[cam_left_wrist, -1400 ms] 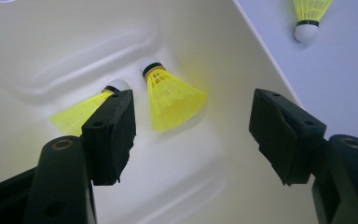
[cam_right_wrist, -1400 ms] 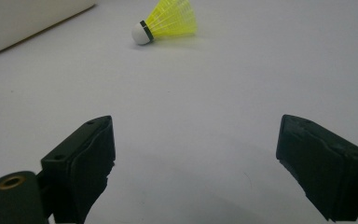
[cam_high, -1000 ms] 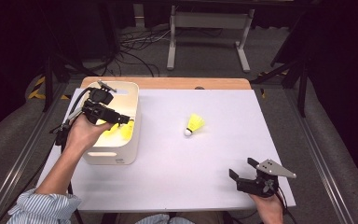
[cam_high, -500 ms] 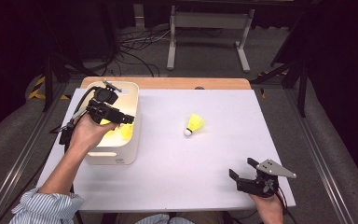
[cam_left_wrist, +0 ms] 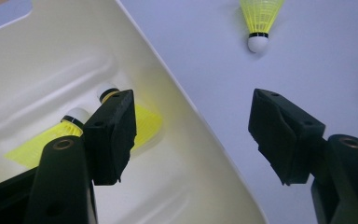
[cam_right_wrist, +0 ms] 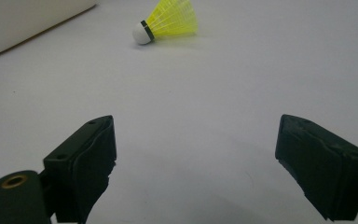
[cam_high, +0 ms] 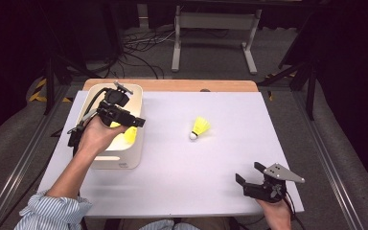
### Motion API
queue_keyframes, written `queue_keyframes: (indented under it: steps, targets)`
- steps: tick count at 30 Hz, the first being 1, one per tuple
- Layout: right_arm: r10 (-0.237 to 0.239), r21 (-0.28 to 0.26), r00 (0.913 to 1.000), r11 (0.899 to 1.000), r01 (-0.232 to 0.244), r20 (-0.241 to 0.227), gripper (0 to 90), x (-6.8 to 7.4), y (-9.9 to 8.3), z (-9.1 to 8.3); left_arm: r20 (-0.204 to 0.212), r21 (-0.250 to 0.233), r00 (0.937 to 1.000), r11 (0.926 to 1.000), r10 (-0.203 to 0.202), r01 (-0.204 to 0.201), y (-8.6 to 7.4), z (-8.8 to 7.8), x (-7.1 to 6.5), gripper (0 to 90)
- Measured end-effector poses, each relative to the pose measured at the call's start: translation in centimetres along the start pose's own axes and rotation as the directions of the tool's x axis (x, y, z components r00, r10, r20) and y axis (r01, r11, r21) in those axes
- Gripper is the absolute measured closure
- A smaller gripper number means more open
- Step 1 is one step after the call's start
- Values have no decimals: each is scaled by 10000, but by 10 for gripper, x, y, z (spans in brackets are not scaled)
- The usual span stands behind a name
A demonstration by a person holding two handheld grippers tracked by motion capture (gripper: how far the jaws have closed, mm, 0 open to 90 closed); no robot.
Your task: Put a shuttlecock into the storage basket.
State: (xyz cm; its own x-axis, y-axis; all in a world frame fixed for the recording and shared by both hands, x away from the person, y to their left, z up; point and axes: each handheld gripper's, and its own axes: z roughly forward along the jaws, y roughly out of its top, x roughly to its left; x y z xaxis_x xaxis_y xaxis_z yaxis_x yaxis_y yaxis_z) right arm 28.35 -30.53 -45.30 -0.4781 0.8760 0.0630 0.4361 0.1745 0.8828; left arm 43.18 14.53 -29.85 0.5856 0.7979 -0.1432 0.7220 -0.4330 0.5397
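Shuttlecocks are being gathered into the cream bin [cam_high: 124,160], judging by how things lie: two yellow ones [cam_left_wrist: 81,133] are seen side by side on the bin's floor in the left gripper view, white cork tips pointing the same way, while a third shuttlecock [cam_high: 200,128] is left lying on its side on the white counter [cam_high: 182,182], well to the right of the bin.

Above the bin's right wall the left gripper [cam_high: 135,121] is held, its fingers [cam_left_wrist: 112,135] spread wide with nothing between them; one is seen over the bin's interior and the other over the counter outside. That straddling pose, with the fingers apart and the camera aimed toward the lone shuttlecock [cam_left_wrist: 260,21], suggests a drop is done and the remaining one is being lined up.

Far from the bin, at the near right corner of the counter, the right gripper [cam_high: 249,179] is rested low, its fingers [cam_right_wrist: 86,161] also apart and empty. It is pointed toward the stray shuttlecock [cam_right_wrist: 168,21], probably parked there to keep the working space free, since the bin sits on the left hand's side.
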Motion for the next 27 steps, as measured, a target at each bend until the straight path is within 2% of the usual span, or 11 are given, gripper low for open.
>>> queue_keyframes:
  steps: [27]
  targets:
    - [36, -9, 10000, 10000, -36, -6, 130, 0, 0, 0, 317, -67, 9988, 9993, 360, -358, 13, 17, -23, 321]
